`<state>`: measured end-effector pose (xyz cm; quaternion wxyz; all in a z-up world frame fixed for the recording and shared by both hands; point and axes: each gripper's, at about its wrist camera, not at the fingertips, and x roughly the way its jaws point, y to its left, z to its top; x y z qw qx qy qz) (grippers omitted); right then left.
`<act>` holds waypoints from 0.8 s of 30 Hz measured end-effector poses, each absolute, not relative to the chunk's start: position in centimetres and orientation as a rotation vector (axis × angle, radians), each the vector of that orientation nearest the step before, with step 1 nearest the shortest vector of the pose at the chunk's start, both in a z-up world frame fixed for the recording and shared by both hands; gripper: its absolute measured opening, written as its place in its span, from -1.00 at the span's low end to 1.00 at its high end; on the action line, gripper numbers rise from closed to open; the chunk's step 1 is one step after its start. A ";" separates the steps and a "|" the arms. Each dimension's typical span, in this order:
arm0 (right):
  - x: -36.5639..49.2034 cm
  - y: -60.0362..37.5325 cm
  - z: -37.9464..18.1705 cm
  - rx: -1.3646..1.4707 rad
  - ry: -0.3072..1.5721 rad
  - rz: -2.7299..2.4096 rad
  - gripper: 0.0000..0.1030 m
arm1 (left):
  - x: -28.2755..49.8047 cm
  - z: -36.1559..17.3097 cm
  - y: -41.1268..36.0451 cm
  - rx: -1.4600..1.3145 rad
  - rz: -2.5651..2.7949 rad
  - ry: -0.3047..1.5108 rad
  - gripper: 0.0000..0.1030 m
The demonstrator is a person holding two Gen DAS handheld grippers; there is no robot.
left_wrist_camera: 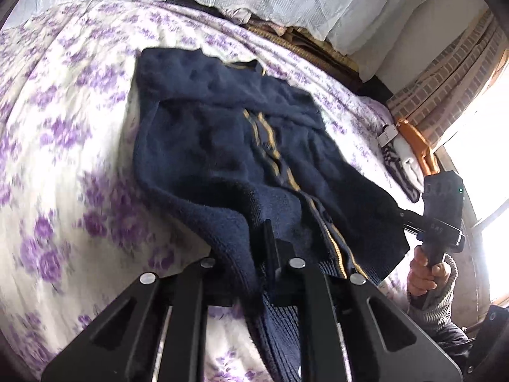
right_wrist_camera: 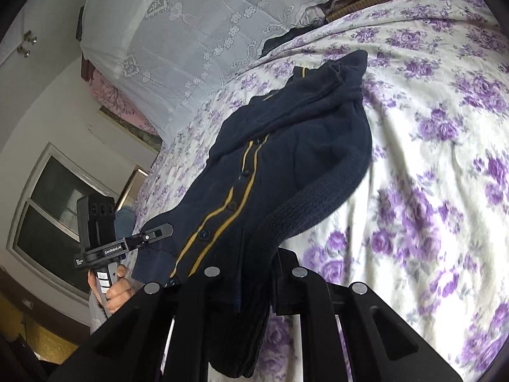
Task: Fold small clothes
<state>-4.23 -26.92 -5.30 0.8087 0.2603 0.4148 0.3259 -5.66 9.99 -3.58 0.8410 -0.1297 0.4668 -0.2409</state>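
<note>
- I am holding a navy cardigan (left_wrist_camera: 222, 146) by its lower hem with both tongs; the rest of it is lying on the flowered bedspread (left_wrist_camera: 63, 127), with the collar at the far end, towards the white lace cover (right_wrist_camera: 197, 31).
- My left gripper (left_wrist_camera: 270, 273) is clenched on the ribbed hem, on the left side of the cardigan's mustard stripes (left_wrist_camera: 270, 146). The knit is bunching between the jaws and hanging down below them.
- My right gripper (right_wrist_camera: 264, 283) is also clenched on the hem, on the right side of the stripes. A thick fold of dark knit is hanging under it.
- In the right wrist view I am seeing my left hand (right_wrist_camera: 114, 289) on its handle, at the hem corner beside the buttons.
- I think I am starting the fold that brings the hem up to the collar.
- To do it well, I am trying to keep both tongs at the same height and apart, so the hem is staying straight and the stripes are not twisting.
- One sleeve seems to be lying across the chest near the collar; I am taking care that it is not dragging out.
- I am planning to lay the hem down just at the collar and release only when it is flat.
</note>
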 end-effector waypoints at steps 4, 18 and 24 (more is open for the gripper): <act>-3.3 -27.1 -4.4 0.577 0.873 0.703 -0.75 | -5.0 -2.5 10.0 -0.278 -0.530 0.972 -0.76; -3.7 -28.3 -5.5 0.627 0.906 0.713 -0.74 | -7.1 -5.5 11.8 -0.341 -0.534 1.044 -0.38; -4.4 -28.6 -6.6 0.631 0.929 0.699 -0.74 | -7.0 -7.8 13.0 -0.389 -0.510 1.096 -0.48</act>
